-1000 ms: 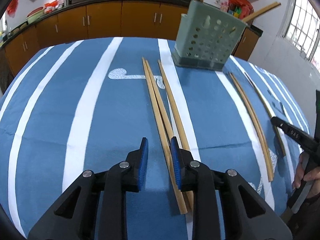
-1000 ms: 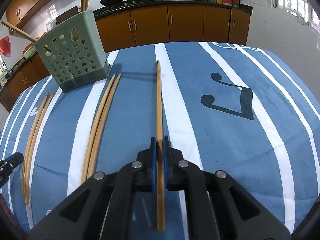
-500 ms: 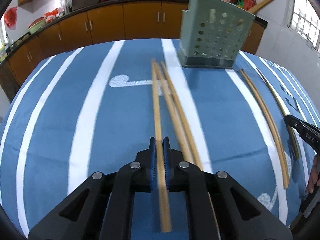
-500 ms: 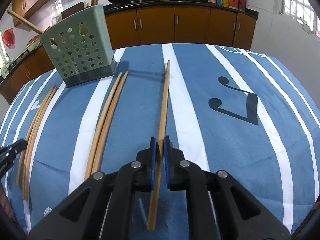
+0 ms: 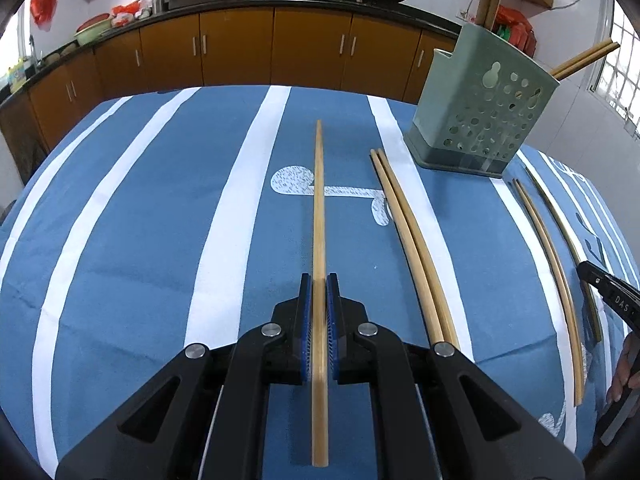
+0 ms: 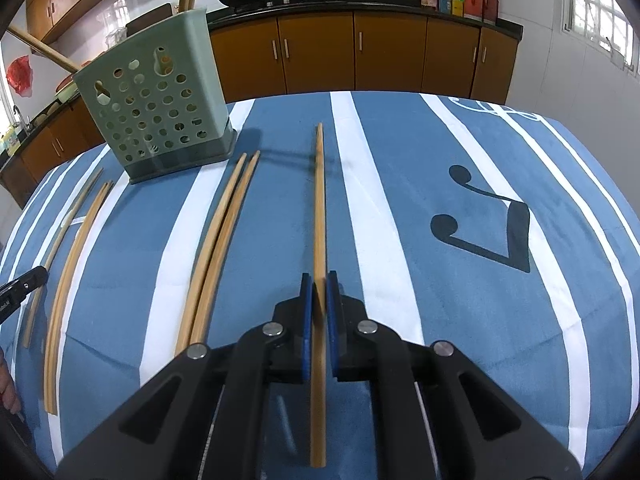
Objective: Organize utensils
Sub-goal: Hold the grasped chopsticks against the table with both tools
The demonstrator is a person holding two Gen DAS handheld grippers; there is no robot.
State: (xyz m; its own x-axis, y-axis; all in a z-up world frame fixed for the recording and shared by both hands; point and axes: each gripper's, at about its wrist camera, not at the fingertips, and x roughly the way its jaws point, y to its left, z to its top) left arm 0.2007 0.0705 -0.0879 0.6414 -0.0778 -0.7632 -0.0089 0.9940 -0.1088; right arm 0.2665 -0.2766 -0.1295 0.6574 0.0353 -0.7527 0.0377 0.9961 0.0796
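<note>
The left gripper (image 5: 319, 284) is clenched on a single wooden chopstick (image 5: 319, 216), its blue pads pressing the stick about a third of the way up from the thick butt end, which pokes out toward the bottom of the left wrist view. The right gripper (image 6: 319, 284) grasps a second chopstick (image 6: 319, 208) in much the same place, the tip running up the middle of its frame and the butt end tilting slightly as it passes the pads.

Outward from there, in the left wrist view a pair of chopsticks (image 5: 412, 248) lies on the blue striped tablecloth (image 5: 120, 240) right of centre, and another pair (image 5: 552, 272) curves along the far right edge. The green perforated holder (image 5: 480, 116) stands at upper right with several sticks already leaning out of its top; in the right wrist view it sits at upper left.

These sticks look light, stiff and smooth (likely bamboo or wood), so a narrow pinch can let one pivot or slide. A hold nearer the thick end, as now, probably leaves the thin tip free to be steered down into the holder, though a long overhang may swing if moved quickly.
</note>
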